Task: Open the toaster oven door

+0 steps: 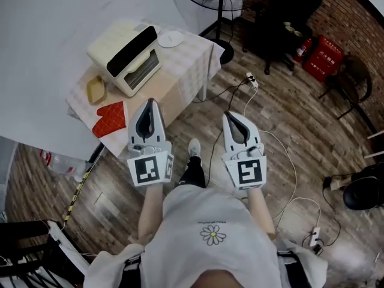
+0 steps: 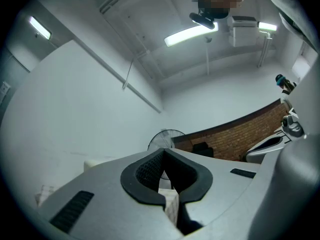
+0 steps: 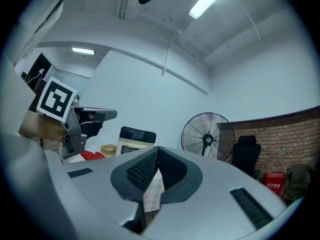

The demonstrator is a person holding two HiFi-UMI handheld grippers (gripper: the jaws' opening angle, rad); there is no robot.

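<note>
My left tongs (image 1: 148, 108) & right tongs (image 1: 234, 120) are both clenched w/ nothing btwn them. I hold them side by side in front of me, not touching the counter (image 1: 191, 62). Toaster oven (image 1: 127, 56) sits on the counter, door (image 1: 143, 69) shut. Red oven mitt (image 1: 110, 118) lies near it at the counter's edge.

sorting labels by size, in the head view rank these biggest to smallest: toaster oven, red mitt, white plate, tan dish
1. toaster oven
2. red mitt
3. white plate and tan dish: they look about alike, so not ranked
</note>
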